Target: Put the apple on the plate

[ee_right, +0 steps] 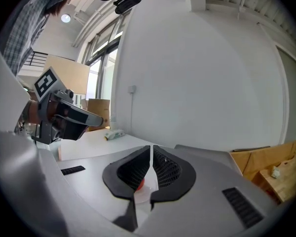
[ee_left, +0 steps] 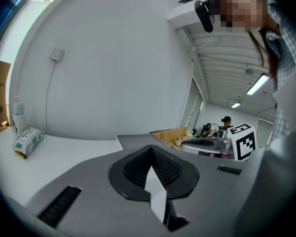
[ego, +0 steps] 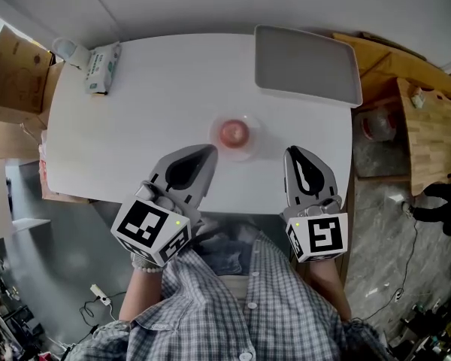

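Apple confirmed on the clear plate, near the middle of the table.

My left gripper has its jaws closed together with nothing between them. Its tip is over the table's near edge, close to the plate's left rim.

My right gripper shows its jaws brought together to a thin slit, with nothing gripped. In the right gripper view the apple and plate lie beyond the jaw tips, apart from them.

Both grippers point toward the far side of the table, with the apple between their lines.

Further out I note:
- a grey tray at the far right corner
- a tissue pack at the far left
- a small bottle beside the pack
- a cardboard box off the left edge
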Demonstrator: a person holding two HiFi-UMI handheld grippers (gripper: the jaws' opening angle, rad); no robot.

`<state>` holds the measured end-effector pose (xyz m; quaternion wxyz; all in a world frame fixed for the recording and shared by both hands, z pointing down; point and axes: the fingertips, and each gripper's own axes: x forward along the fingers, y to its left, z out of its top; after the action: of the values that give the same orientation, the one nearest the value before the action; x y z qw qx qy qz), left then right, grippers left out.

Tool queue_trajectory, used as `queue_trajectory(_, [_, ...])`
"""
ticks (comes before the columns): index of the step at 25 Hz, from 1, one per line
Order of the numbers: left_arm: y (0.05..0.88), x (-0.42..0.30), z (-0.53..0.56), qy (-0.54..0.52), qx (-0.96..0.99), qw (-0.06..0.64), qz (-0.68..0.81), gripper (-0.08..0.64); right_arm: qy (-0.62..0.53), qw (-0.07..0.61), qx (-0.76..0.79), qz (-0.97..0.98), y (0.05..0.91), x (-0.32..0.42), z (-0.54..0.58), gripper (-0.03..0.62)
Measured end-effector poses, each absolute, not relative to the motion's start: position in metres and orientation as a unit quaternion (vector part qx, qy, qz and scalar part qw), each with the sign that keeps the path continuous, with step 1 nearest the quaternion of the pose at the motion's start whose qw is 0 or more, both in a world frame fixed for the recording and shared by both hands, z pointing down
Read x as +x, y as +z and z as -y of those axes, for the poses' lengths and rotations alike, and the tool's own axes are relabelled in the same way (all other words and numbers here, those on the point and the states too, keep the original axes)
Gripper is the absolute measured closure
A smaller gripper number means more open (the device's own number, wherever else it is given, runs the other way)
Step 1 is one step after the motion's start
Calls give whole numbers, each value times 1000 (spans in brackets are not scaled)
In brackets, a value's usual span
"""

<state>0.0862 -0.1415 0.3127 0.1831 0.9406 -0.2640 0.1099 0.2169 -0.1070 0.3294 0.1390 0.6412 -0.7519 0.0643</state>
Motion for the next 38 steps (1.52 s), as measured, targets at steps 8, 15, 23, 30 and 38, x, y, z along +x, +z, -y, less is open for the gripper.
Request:
queue_trajectory(8, [343,79,160,128,929,224,266,551,111,143,662,727,359,223,126,560])
queue_trajectory(15, [372,78,182,158,919,238,272,551,136,168,658,721,386,223,139,560])
queue_trajectory(23, [419,76,194,204,904,287,244,551,184,187,648,715,424,219,145,560])
queue_trajectory(30, [460,78,201,248,890,307,226,551,238,201,659,684,461,226,149,558])
queue_trajectory(38, [496,77,208,284,871,335,218,549,305,219,640,670,505,222,149,558])
